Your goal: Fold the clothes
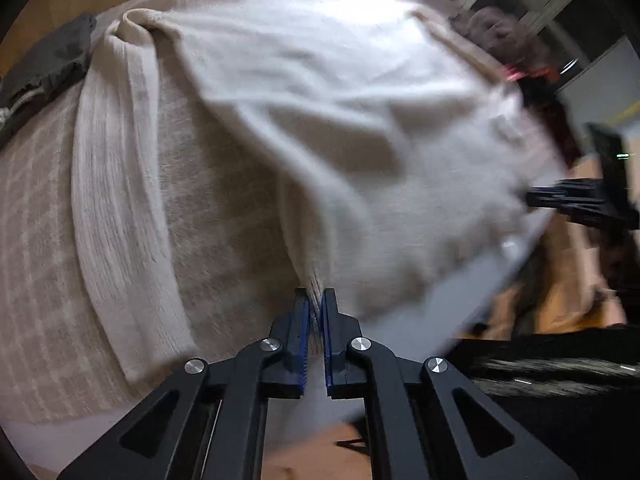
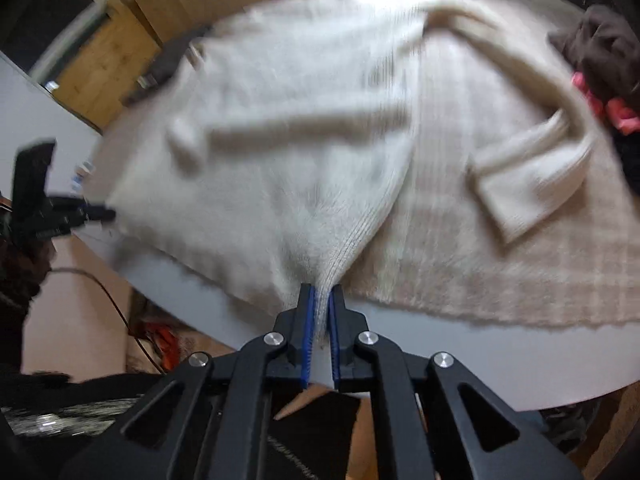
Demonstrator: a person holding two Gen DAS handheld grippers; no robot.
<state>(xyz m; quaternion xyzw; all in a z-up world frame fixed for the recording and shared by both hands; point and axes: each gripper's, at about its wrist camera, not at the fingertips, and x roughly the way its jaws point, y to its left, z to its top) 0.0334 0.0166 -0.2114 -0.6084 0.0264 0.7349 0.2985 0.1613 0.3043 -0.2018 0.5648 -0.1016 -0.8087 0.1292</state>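
A cream knit sweater (image 1: 320, 92) lies spread on a beige checked cloth (image 1: 36, 260) over a table. My left gripper (image 1: 315, 300) is shut on the sweater's ribbed hem, which bunches between its blue pads. In the right wrist view the same sweater (image 2: 288, 120) fans out from my right gripper (image 2: 321, 296), shut on another pinch of the hem. One sleeve (image 1: 116, 208) lies straight along the sweater's left side. The other sleeve (image 2: 536, 176) lies bent on the cloth at the right. Each gripper shows in the other's view, at the sweater's edge: right gripper (image 1: 532, 196), left gripper (image 2: 108, 214).
A dark grey garment (image 1: 48, 64) lies at the cloth's far left. A dark brown garment with pink trim (image 2: 600, 64) sits at the far right. The white table edge (image 2: 440, 344) runs just in front of the grippers, with wooden floor (image 2: 100, 76) beyond the table.
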